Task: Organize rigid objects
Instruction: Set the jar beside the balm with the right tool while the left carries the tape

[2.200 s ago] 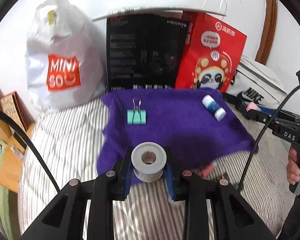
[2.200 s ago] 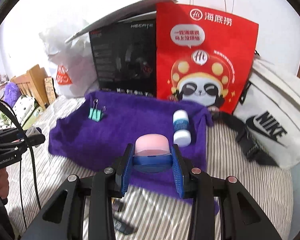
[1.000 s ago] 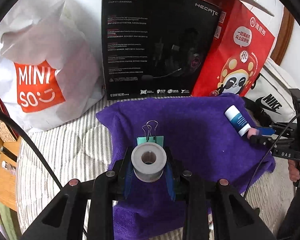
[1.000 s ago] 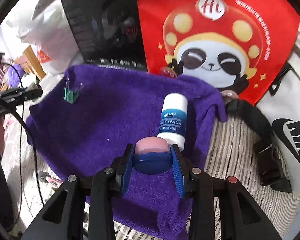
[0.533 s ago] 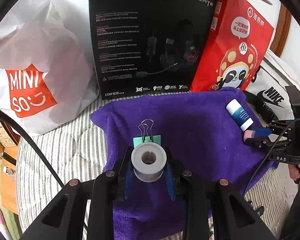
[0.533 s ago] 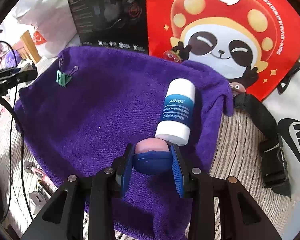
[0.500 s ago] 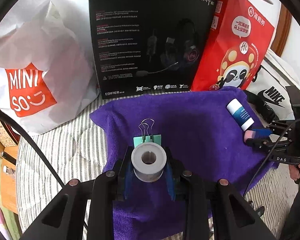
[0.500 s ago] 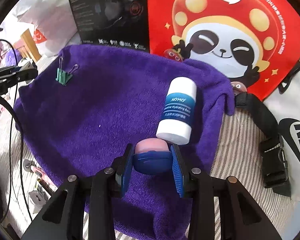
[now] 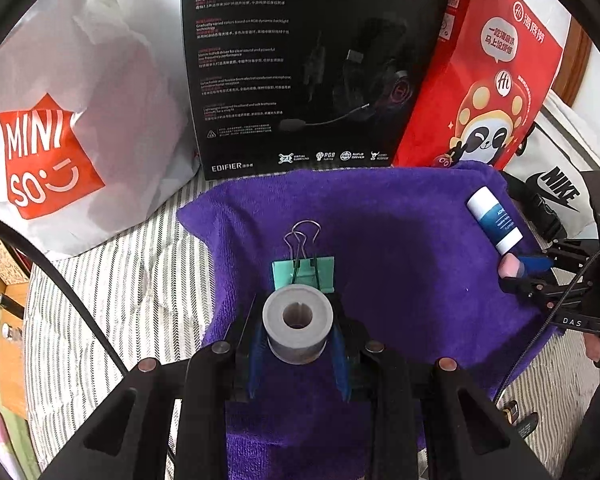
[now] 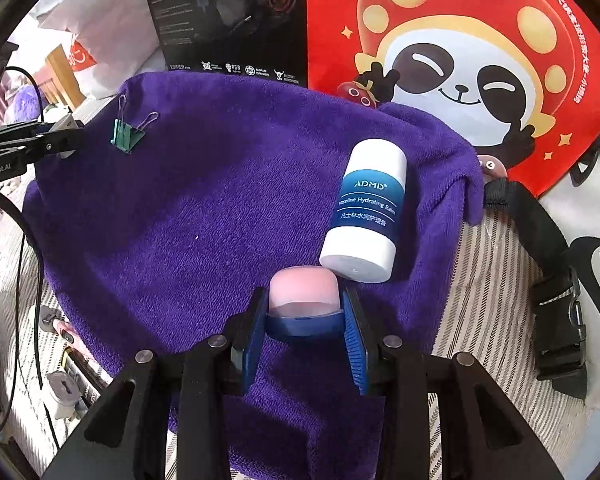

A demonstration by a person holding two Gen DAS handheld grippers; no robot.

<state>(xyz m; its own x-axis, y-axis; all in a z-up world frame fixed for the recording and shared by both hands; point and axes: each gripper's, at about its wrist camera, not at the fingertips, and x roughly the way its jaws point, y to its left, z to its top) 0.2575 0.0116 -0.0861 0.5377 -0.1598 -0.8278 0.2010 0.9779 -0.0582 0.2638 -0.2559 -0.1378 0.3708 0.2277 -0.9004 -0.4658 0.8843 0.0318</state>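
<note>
— What have you got in each hand right now?

— My left hand-held gripper (image 9: 298, 340) is clamped on a grey spool (image 9: 297, 322), its blue pads pressed against both sides. My right hand-held gripper (image 10: 305, 328) is closed on a small blue jar with a pink lid (image 10: 303, 304).

— Where are they, measured from the purple towel (image 9: 400, 248)?

— Both hang over it. The spool is above the towel's near left part, just in front of the green binder clip (image 9: 303, 272) that lies on the towel; I cannot tell whether spool and clip touch. The jar is over the towel's right side, just beside the bottom end of the white-and-blue balm tube (image 10: 366, 212), which lies on its side on the towel.

— And around the towel?

— It is spread on a striped bed sheet (image 9: 112, 300). Behind the towel stand a black headset box (image 9: 312, 68) and a red panda bag (image 10: 460, 52); a white shopping bag (image 9: 68, 120) sits off its left corner.
</note>
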